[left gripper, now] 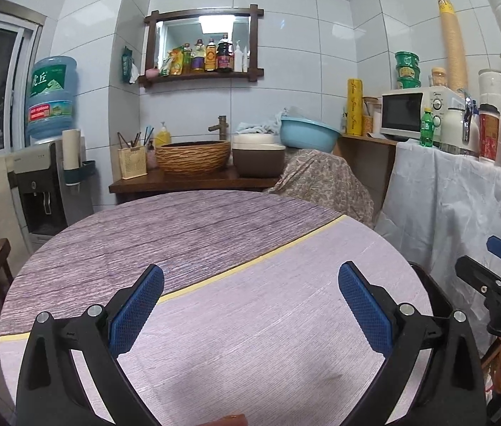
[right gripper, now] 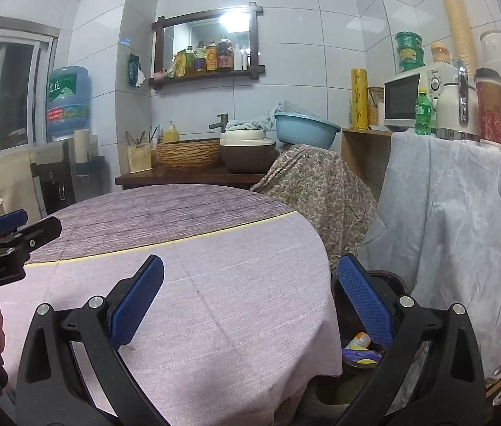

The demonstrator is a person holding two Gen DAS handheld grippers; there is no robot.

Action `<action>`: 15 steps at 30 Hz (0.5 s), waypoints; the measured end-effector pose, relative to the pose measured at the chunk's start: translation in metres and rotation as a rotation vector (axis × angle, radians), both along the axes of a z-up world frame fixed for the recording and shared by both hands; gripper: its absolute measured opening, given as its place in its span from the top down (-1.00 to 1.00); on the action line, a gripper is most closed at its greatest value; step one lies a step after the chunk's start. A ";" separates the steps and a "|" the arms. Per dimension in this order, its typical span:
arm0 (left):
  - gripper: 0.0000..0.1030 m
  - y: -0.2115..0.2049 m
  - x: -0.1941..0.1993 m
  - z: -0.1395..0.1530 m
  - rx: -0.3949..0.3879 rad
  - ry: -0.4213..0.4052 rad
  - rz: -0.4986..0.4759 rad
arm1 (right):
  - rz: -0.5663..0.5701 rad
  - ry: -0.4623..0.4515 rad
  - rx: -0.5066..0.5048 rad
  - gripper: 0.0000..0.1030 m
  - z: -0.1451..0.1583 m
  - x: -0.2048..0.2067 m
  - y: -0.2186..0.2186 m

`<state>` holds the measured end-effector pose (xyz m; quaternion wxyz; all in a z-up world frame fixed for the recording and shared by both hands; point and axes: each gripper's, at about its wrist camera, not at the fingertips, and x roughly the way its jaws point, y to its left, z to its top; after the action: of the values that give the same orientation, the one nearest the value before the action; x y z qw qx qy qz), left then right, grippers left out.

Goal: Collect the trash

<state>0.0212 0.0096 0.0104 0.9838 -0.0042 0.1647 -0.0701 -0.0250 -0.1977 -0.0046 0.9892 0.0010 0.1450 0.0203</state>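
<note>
Both jaws wide, empty. Table (left gripper: 250,319) looks bare; I'd check the bin (right gripper: 360,355) at lower right, left gripper (left gripper: 250,305) and right gripper (right gripper: 250,301) clear.

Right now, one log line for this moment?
left gripper: open, empty | right gripper: open, empty | table: bare | bin: holds trash

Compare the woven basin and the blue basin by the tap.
The woven basin is tan, ribbed and sits level on the wooden counter. The blue basin is smooth plastic, tilted, perched higher on a floral-covered mound. Both are round, open bowls.
</note>
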 end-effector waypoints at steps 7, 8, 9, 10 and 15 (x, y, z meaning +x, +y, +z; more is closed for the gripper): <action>-0.89 0.007 0.001 0.000 -0.017 0.011 0.024 | -0.015 -0.003 0.017 -0.89 0.000 -0.005 -0.007; -0.89 0.007 0.001 0.000 -0.014 0.008 0.024 | -0.019 -0.006 0.015 -0.89 0.000 -0.006 -0.008; -0.89 0.007 0.001 0.000 -0.010 0.006 0.024 | -0.024 -0.005 0.013 -0.89 0.001 -0.006 -0.010; -0.89 0.007 0.001 0.000 -0.006 0.003 0.026 | -0.027 -0.003 0.014 -0.89 0.001 -0.005 -0.011; -0.89 0.010 0.001 0.001 -0.010 0.000 0.038 | -0.032 0.000 0.019 -0.89 0.000 -0.006 -0.015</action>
<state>0.0221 0.0194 0.0115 0.9849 -0.0121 0.1644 -0.0521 -0.0306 -0.2130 -0.0041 0.9894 0.0127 0.1445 0.0060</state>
